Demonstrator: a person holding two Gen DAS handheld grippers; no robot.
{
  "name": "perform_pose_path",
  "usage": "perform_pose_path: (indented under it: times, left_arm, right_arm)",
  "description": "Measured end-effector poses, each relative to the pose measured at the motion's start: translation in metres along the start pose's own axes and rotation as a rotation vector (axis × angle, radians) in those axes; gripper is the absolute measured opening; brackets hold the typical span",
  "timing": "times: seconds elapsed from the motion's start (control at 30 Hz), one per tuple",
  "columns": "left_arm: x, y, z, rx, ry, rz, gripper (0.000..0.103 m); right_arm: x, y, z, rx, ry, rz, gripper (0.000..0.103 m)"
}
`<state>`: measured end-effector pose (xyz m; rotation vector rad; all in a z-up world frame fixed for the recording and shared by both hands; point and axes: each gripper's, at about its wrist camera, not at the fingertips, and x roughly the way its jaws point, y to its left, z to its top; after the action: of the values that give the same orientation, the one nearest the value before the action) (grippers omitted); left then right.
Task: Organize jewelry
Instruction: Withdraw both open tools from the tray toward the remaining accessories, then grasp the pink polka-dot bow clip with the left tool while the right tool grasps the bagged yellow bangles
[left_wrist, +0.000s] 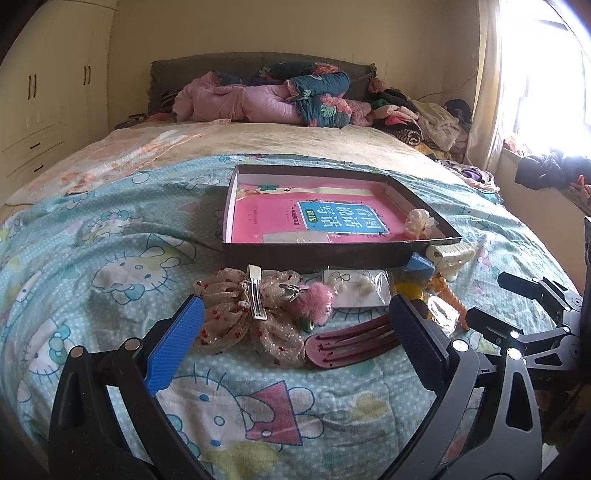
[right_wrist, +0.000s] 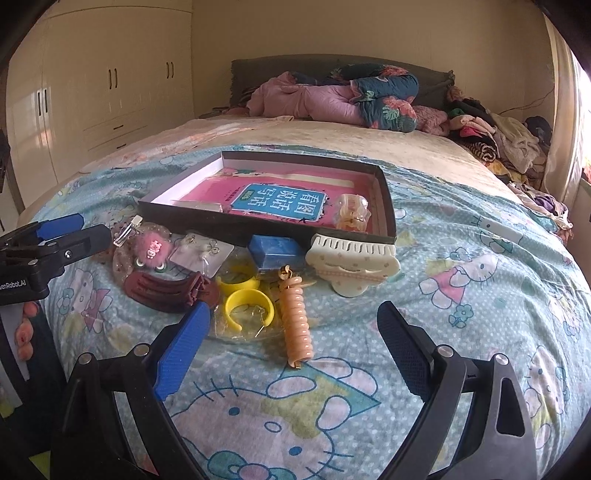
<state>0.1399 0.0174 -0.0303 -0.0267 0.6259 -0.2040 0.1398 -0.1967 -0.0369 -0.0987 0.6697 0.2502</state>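
Observation:
A dark shallow box lies on the bed with a pink book and a cream flower clip inside. In front of it are a beige mesh bow clip, a pink fluffy clip, an earring card, a maroon claw clip, yellow cuffs, an orange spiral tie, a blue block and a white claw clip. My left gripper is open over the bow and maroon clip. My right gripper is open around the spiral tie's near end.
The items rest on a teal cartoon-print quilt. Rolled bedding and a clothes pile lie at the headboard. Cream wardrobes stand at the left, a curtained window at the right.

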Motion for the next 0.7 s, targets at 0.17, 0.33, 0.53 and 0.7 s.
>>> perform_pose_path:
  times: [0.17, 0.33, 0.53, 0.7]
  left_arm:
    - [0.012, 0.004, -0.006, -0.015, 0.067, 0.016, 0.091]
    - [0.022, 0.018, -0.009, -0.078, 0.112, 0.044, 0.091]
    - [0.033, 0.03, -0.009, -0.127, 0.14, 0.058, 0.091]
    - [0.038, 0.042, -0.006, -0.163, 0.144, 0.076, 0.091]
  right_arm:
    - [0.001, 0.009, -0.002, -0.036, 0.004, 0.038, 0.082]
    - [0.01, 0.015, -0.003, -0.058, 0.029, 0.066, 0.071]
    - [0.025, 0.017, -0.004, -0.064, 0.063, 0.084, 0.06]
    - [0.033, 0.022, -0.004, -0.094, 0.064, 0.082, 0.06]
